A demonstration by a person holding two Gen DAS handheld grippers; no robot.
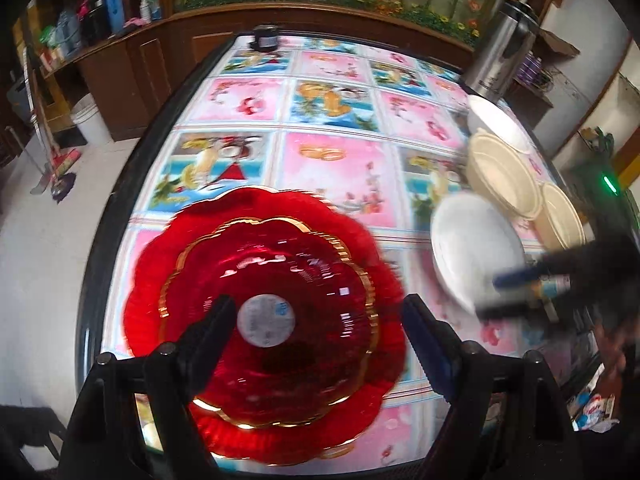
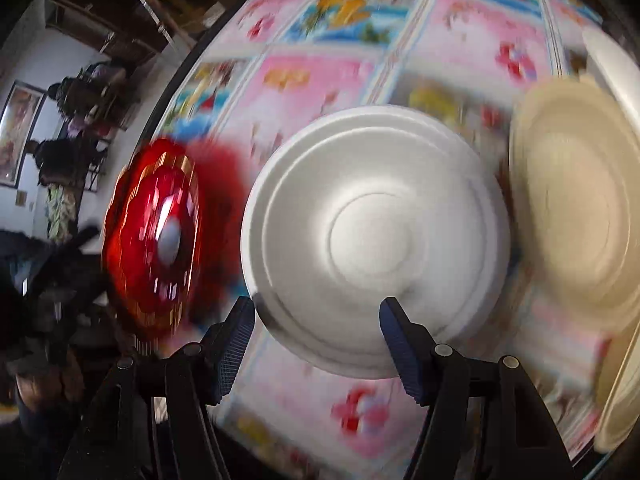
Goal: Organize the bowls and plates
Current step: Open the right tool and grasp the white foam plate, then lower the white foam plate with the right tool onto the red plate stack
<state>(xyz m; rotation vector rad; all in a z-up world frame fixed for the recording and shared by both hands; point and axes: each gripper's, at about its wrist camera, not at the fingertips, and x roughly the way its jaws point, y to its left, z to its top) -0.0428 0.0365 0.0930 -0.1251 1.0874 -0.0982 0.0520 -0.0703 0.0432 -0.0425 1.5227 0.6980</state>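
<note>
A red scalloped glass plate (image 1: 280, 280) with gold trim and a round label lies on the patterned tablecloth (image 1: 336, 120). My left gripper (image 1: 316, 314) hangs open just above it, one finger over the plate's middle and one past its right edge. To the right sits a white bowl (image 1: 472, 248). In the right wrist view that white bowl (image 2: 376, 236) fills the centre, and my right gripper (image 2: 316, 314) is open with its fingertips at the bowl's near rim; blur hides any contact. The red plate (image 2: 156, 236) is to the left there.
Two beige bowls (image 1: 504, 172) (image 1: 560, 216) and a white plate (image 1: 500, 124) stand along the table's right side, behind them a steel flask (image 1: 500, 48). A black cup (image 1: 264, 38) is at the far end. The table's black edge (image 1: 120, 184) runs down the left.
</note>
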